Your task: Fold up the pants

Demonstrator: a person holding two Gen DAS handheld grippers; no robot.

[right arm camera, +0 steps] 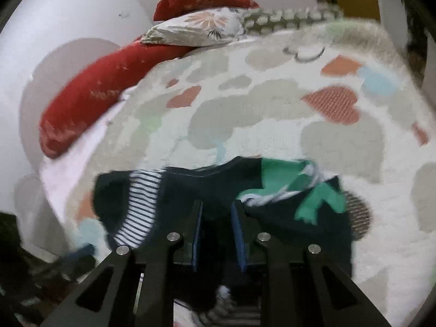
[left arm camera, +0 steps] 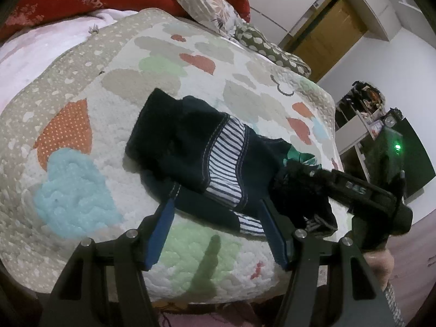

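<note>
Dark pants [left arm camera: 196,147] with striped lining lie bunched on the bed [left arm camera: 81,125], near its front edge, one part already doubled over, so the fold looks partly done. Green patch [right arm camera: 283,174] sits at the 3 o'clock end of the pants in the right wrist view, likely the waist end.

Left claw [left arm camera: 215,204] stands wide, blue pads either side of the near hem at 6 o'clock of the cloth; pads don't look pressed in, so probably pinning or lining up rather than gripping.

Right claw [right arm camera: 216,207] is narrow, with dark fabric between the pads; the view is blurred, so I can't tell if it truly pinches. In the left wrist view it comes in from 3 o'clock onto the pants, probably to lift that end across.

Pillows [left arm camera: 207,2] sit at 12 o'clock, well apart.
</note>
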